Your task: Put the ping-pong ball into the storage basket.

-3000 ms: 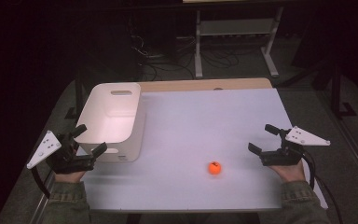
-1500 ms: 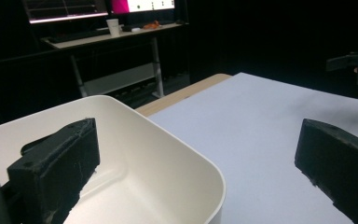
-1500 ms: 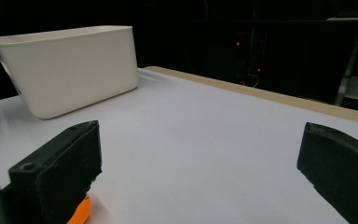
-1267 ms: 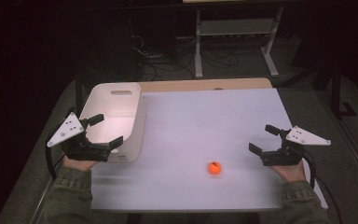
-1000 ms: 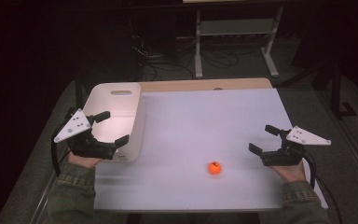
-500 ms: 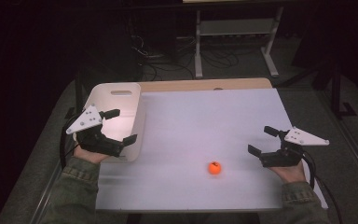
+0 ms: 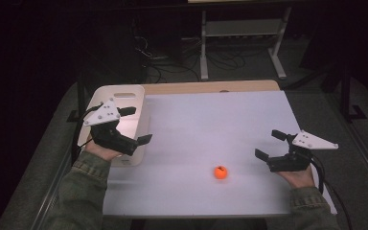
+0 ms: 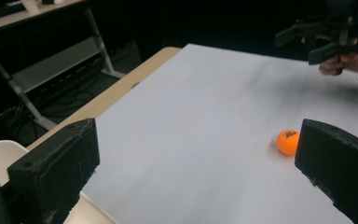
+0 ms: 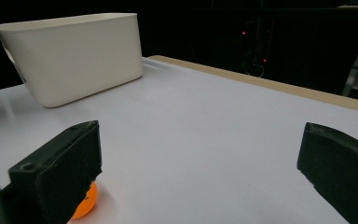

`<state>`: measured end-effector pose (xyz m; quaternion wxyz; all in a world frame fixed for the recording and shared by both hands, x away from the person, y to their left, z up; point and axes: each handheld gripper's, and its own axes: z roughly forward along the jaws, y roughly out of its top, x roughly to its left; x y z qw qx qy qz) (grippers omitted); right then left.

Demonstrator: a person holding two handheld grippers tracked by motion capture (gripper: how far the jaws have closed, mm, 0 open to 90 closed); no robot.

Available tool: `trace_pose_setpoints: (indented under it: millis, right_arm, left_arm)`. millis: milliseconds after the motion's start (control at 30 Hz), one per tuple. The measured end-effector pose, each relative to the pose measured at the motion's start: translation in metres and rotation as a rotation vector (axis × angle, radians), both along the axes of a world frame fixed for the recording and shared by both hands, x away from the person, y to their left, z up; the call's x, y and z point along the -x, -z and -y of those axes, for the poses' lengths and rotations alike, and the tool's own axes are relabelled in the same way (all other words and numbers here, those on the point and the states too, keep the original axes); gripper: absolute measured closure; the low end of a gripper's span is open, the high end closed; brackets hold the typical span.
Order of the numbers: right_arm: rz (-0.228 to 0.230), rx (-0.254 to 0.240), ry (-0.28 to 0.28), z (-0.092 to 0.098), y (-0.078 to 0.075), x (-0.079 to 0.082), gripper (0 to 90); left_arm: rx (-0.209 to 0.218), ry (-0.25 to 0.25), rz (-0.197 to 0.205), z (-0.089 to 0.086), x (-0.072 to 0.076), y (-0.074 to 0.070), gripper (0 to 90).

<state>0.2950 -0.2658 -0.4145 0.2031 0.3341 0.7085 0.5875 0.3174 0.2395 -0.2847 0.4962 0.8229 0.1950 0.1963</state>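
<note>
High view: a white-topped table [image 7: 211, 120] seen from the person's side. The orange ball [image 7: 220, 172] lies on the bare surface at about 6 o'clock from the table's centre, well apart from the white bin [image 7: 139, 98], which stands at the table's 9 o'clock edge. The left gripper [image 7: 136, 125] is held over the bin's near right corner, jaws wide apart and empty, pointing toward 3 o'clock. The right gripper [image 7: 267, 144] hovers at the table's 4 o'clock, jaws likewise spread with nothing between them, pointing toward 9 o'clock; the ball lies near it, at its 8 o'clock, not touching. Left gripper view: the ball [image 8: 288, 142] sits just beside the right-hand jaw, untouched. Right gripper view: the ball [image 9: 85, 205] is partly hidden behind the left-hand jaw; the bin [image 9: 74, 56] stands farther off at 11 o'clock
</note>
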Motion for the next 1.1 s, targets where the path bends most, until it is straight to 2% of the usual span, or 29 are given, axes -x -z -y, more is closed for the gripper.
trace_pose_setpoints:
  millis: [333, 433, 567, 667, 767, 833, 1100]
  right_arm:
    - [0.003, -0.002, -0.002, 0.000, 0.000, 0.000, 0.0]
    - [0.004, 0.000, -0.001, 0.000, 0.000, 0.000, 0.0]
    - [0.003, -0.003, 0.001, 0.000, -0.001, 0.000, 0.0]
    - [0.004, -0.002, 0.001, 0.000, -0.001, 0.000, 0.0]
    - [-0.001, -0.002, -0.001, 0.000, -0.001, 0.000, 0.0]
    - [-0.004, -0.003, -0.003, 0.000, 0.000, 0.000, 0.0]
    - [-0.005, -0.001, -0.007, -0.001, 0.000, 0.000, 0.0]
  left_arm:
    - [-0.050, 0.027, -0.023, 0.015, -0.008, 0.003, 0.0]
    - [-0.050, 0.032, -0.042, 0.021, -0.011, 0.002, 0.0]
    - [-0.077, 0.056, -0.061, 0.030, -0.013, 0.000, 0.0]
    - [-0.082, 0.072, -0.060, 0.037, -0.015, -0.001, 0.0]
    - [-0.107, 0.081, -0.061, 0.043, -0.016, 0.000, 0.0]
    - [-0.134, 0.104, -0.070, 0.047, -0.018, 0.001, 0.0]
    - [-0.155, 0.132, -0.086, 0.060, -0.023, 0.002, 0.0]
